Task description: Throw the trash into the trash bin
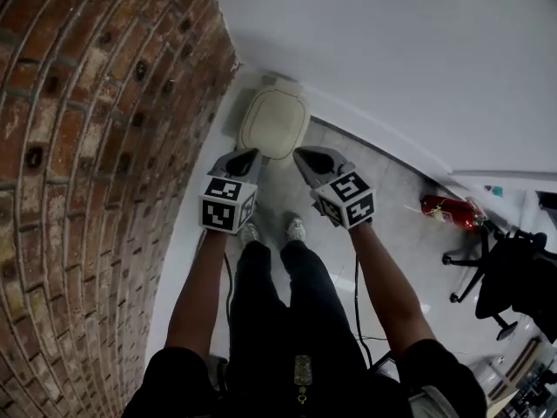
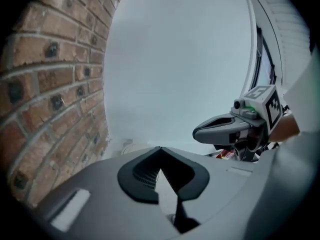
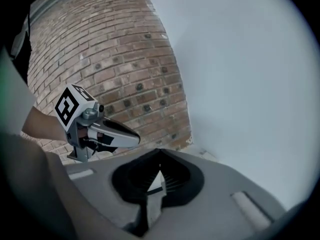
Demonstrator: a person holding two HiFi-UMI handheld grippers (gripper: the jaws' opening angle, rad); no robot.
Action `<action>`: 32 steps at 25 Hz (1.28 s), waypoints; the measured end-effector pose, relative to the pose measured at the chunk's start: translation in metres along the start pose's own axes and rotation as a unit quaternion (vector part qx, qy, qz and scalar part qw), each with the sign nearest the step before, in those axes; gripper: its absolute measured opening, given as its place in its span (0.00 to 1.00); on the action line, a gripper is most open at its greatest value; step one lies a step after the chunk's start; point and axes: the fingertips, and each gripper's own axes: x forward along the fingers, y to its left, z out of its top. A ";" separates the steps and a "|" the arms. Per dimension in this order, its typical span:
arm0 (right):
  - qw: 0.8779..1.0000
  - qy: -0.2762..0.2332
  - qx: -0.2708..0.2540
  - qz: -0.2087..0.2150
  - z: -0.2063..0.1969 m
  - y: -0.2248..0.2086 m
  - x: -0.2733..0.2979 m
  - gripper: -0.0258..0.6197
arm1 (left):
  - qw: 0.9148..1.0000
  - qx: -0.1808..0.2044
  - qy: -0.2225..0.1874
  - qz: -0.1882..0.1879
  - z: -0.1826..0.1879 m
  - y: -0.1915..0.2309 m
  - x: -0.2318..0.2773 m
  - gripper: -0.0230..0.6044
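Since the brick wall (image 1: 70,190) eats up the whole left side of the head view, it's easily the biggest thing here, and it meets a plain white wall (image 1: 392,42) in a corner up top. Below that is a grey tiled floor (image 1: 392,198), and the person (image 1: 278,320) stands on it in black trousers, bare forearms stretched forward. Off to the right is a black office chair (image 1: 509,286). The trash bin (image 1: 274,120), with a cream lid that looks closed, sits on the floor right in that corner, just ahead of the person's shoes (image 1: 296,229). A red fire extinguisher (image 1: 446,209) lies on the floor to the right, near the chair and well apart from the bin. In the head view the left gripper (image 1: 252,153) and right gripper (image 1: 298,153) are side by side, close but not touching, both tips over the near edge of the bin's lid. Each one carries its marker cube (image 1: 228,205) at the wrist end. Left gripper's fingers (image 2: 145,171) are pressed together tip to tip, pinching nothing. Same deal on the right: its fingers (image 3: 175,179) are closed up, nothing between them. Both gripper views look past the tips at the walls.
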 end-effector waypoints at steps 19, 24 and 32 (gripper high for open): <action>0.990 -0.122 -0.068 -0.024 0.104 0.165 -0.161 0.04 | 0.991 0.034 -0.112 -0.057 0.044 -0.116 -0.219 0.05; 0.982 -0.156 -0.097 -0.033 0.134 0.225 -0.196 0.04 | 0.984 0.044 -0.158 -0.073 0.053 -0.138 -0.293 0.05; 0.971 -0.211 -0.106 -0.032 0.161 0.299 -0.244 0.04 | 0.973 0.073 -0.204 -0.078 0.057 -0.163 -0.369 0.05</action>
